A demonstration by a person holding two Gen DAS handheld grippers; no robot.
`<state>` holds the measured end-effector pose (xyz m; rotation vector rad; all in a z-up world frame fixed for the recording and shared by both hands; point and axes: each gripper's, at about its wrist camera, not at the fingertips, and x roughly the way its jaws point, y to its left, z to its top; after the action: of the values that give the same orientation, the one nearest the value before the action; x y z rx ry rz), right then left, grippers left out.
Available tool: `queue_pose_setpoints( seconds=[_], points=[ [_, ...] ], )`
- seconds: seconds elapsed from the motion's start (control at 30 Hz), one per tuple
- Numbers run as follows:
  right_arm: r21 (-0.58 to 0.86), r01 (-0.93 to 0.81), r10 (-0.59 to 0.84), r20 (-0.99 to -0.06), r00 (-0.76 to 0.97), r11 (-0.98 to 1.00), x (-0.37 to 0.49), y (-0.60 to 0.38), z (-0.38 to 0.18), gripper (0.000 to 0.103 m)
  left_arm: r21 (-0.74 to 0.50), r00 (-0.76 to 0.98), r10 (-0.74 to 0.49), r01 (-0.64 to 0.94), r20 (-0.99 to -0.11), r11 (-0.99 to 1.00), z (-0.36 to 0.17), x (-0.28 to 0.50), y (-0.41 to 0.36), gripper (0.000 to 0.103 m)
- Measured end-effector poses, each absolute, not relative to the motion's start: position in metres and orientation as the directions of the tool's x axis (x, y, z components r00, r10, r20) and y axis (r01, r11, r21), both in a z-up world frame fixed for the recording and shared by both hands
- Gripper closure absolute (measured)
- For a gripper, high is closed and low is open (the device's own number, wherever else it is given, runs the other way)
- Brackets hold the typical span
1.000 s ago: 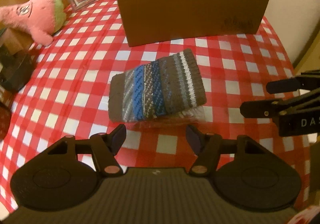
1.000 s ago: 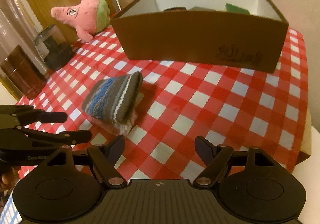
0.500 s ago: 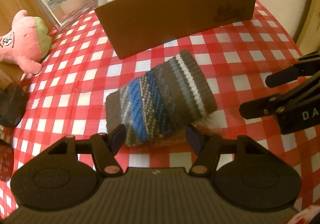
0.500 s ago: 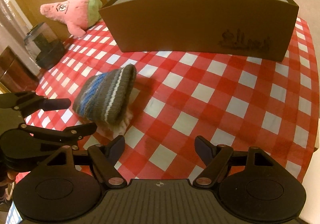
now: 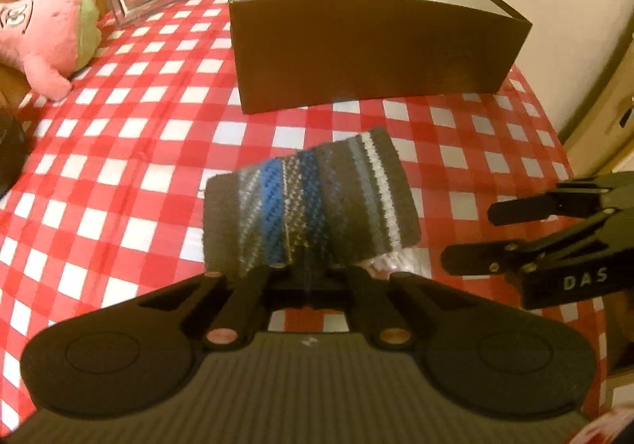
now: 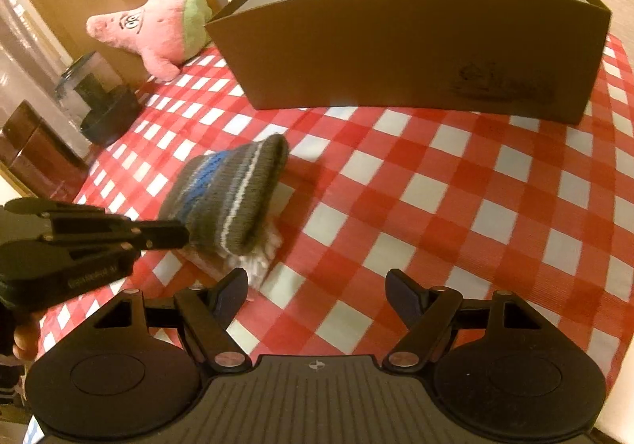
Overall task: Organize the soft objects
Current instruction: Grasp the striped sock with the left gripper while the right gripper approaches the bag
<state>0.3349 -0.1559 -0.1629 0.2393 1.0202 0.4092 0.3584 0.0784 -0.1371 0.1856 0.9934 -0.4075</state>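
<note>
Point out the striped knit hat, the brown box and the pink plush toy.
striped knit hat [image 5: 309, 206], left wrist view, on its blue stripe.
brown box [image 6: 396, 59], right wrist view, on its near outer wall.
pink plush toy [image 6: 158, 31], right wrist view, on its pink body.

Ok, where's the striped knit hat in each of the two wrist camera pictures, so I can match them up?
Left wrist view: the striped knit hat sits centre frame, just ahead of the left gripper, whose fingers are closed on its near edge.
Right wrist view: the same hat is left of centre, with the left gripper at its left side.
Shared landmark: the brown box stands behind the hat in both views.
</note>
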Motion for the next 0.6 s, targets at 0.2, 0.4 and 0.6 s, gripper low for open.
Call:
queue_pose_setpoints(
  seconds=[0.2, 0.4, 0.6],
  points=[
    [0.393, -0.229, 0.455, -0.76, 0.464, 0.89, 0.338, -0.15, -0.161, 0.026, -0.037, 0.461, -0.235, 0.399, -0.856, 0.916, -0.14, 0.356, 0.081, 0.088],
    [0.401, -0.273, 0.485, -0.736, 0.472, 0.874, 0.346, -0.137, -0.159, 0.037, -0.067, 0.461, -0.204, 0.296, -0.864, 0.953, -0.142, 0.361, 0.102, 0.087],
    [0.412, -0.325, 0.524, -0.709, 0.472, 0.851, 0.356, -0.113, -0.162, 0.067, -0.099, 0.456, -0.199, 0.234, -0.867, 0.967, -0.14, 0.363, 0.112, 0.086]
  ],
)
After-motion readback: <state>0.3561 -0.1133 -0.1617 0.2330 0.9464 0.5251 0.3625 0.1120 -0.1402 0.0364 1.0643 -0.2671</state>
